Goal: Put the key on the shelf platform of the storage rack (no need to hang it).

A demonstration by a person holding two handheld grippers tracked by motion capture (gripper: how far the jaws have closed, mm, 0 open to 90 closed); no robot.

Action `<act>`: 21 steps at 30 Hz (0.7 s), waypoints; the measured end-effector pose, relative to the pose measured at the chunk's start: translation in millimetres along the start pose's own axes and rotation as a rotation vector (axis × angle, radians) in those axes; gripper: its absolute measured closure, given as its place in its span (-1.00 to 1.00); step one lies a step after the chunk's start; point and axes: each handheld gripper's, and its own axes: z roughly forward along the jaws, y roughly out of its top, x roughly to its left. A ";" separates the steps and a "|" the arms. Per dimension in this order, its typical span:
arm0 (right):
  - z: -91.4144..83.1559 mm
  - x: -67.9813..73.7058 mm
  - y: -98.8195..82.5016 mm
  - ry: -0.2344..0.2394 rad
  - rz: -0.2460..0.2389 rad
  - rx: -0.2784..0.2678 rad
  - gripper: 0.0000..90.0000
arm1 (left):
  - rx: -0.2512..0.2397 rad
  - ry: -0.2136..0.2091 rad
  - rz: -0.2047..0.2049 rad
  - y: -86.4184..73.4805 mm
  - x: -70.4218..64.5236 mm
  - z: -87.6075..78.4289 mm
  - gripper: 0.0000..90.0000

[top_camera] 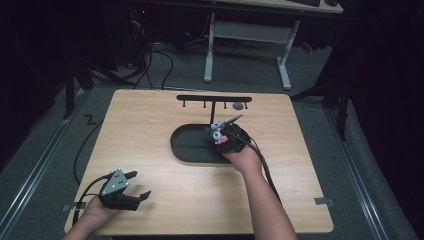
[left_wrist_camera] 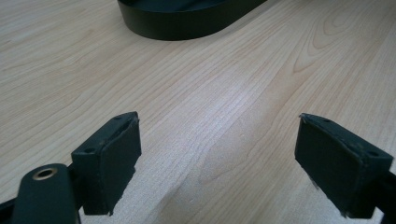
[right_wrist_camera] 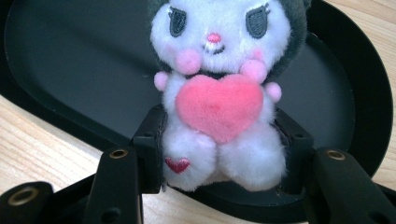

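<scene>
At the near left of the worktop (top_camera: 165,190), the left gripper (top_camera: 138,186) rests with its jaws spread and nothing between them. Farther in, right of centre, the right gripper (right_wrist_camera: 219,154) has its jaws pinching a small plush toy (right_wrist_camera: 219,93) at the lower body, above the near rim of a black oval tray (top_camera: 187,145). The toy looks light and soft, likely to squash and slip; a mid-body hold suits it. The tray's floor appears bare. Beyond stands a black hook rack (top_camera: 214,100).

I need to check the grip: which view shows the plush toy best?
The right gripper view: the plush toy is close up, face and pink heart clear, squeezed between the fingers over the black tray. The high view shows it as a small speck.
</scene>
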 end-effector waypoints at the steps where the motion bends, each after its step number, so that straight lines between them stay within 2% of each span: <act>1: 0.3 -0.3 0.2 0.000 0.002 -0.001 0.07 | 0.000 0.000 0.000 0.0 -0.1 0.0 -0.66; 4: 0.5 -1.5 0.0 0.002 0.001 0.001 0.07 | 0.001 0.000 0.000 0.0 -0.2 0.0 -0.66; 10: 0.4 -1.8 -8.2 -0.011 -0.015 0.037 0.07 | 0.001 0.000 0.002 -0.1 -0.4 0.0 -0.66; 15: 2.0 -7.4 -18.5 -0.015 -0.001 0.072 0.07 | 0.002 0.000 0.003 0.0 -0.6 0.0 -0.66; 20: 6.8 -7.8 -18.5 -0.012 0.007 0.082 0.07 | 0.002 0.002 0.003 0.0 -0.5 0.2 -0.66; 21: 7.9 -7.7 -17.7 -0.011 -0.004 0.082 0.06 | 0.002 0.002 0.002 0.0 -0.5 0.2 -0.66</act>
